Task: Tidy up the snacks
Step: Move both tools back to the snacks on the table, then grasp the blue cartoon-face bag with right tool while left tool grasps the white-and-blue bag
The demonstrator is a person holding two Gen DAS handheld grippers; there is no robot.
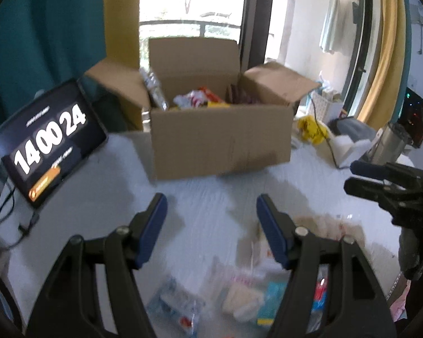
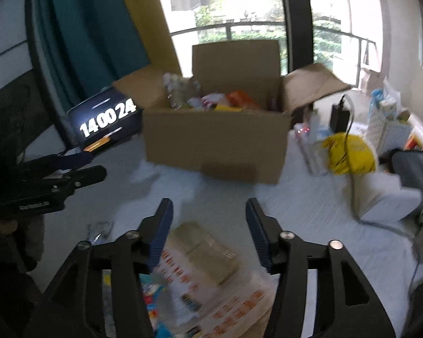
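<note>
Open cardboard box (image 2: 214, 140) at bench (image 2: 310, 214) centre, already part-filled with snacks. Nearer than box: loose snack packets (image 2: 208, 256) under right gripper (image 2: 208, 225), jaws apart, empty. Left gripper (image 1: 211, 225) likewise apart, empty. Risk: blurred approach, slick wrappers slipping or crushing; grippers colliding beside box.

Bare tabletop (image 1: 206, 197) lies open up to the cardboard box (image 1: 220, 140).
</note>
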